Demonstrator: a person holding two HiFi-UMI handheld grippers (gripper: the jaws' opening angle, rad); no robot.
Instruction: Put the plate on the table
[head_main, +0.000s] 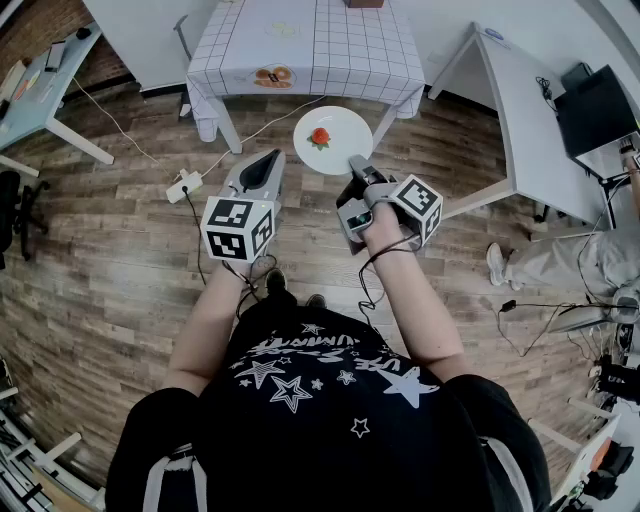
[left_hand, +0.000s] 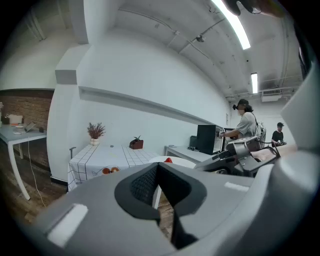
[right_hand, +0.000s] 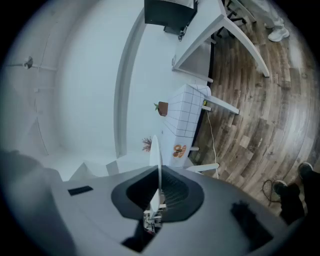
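Sideways, perhaps, right gripper (head_main: 357, 168) on plate (head_main: 345, 132).

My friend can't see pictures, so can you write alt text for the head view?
A person, seen from above, holds a white plate with something red on it in the right gripper, over a wooden floor. A table with a checked cloth stands ahead.

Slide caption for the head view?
Right tongs grip a white plate by its rim, short of the checked-cloth table.
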